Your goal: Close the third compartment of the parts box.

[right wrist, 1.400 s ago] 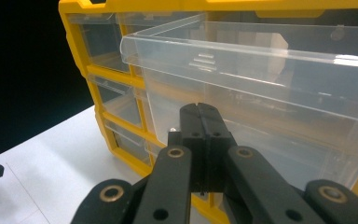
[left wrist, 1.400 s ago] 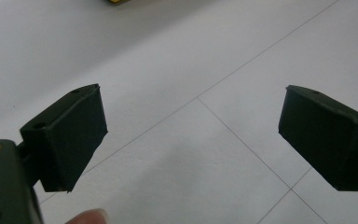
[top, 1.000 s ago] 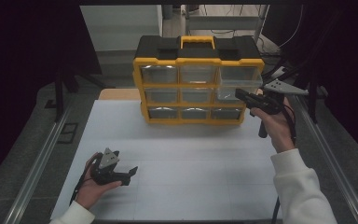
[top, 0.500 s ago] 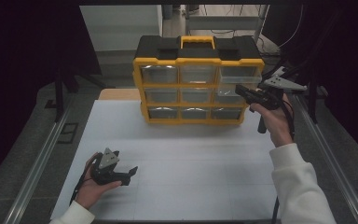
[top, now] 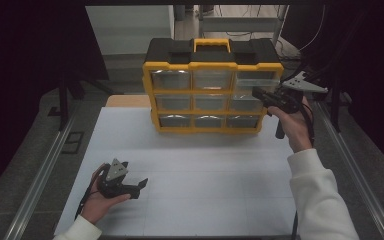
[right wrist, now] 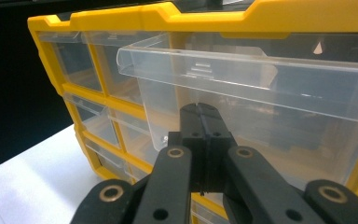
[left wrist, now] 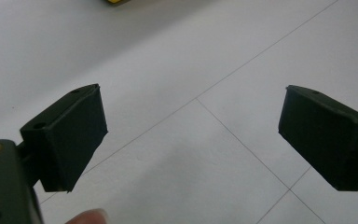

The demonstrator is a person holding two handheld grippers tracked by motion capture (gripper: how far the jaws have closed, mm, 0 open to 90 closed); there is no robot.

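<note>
Right gripper [right wrist: 200, 140], jaws fully closed and holding nothing, presses the protruding clear drawer [right wrist: 261, 74] at the organizer's [top: 212, 87] 3 o'clock side. An off-centre push may jam it or shift the organizer. Left gripper [left wrist: 193, 135], jaws wide and empty, offers no bracing.

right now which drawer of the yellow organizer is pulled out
The top-right clear drawer: it juts forward from the yellow organizer, while the other eight sit flush in their slots. The right tongs, shut, are up against its front.

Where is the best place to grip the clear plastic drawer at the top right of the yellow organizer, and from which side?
Probably the small handle tab at the clear plastic drawer's front centre, approached straight from the front. The drawer already stands out from the yellow organizer, so its front lip is exposed. The right claw is shut there.
</note>
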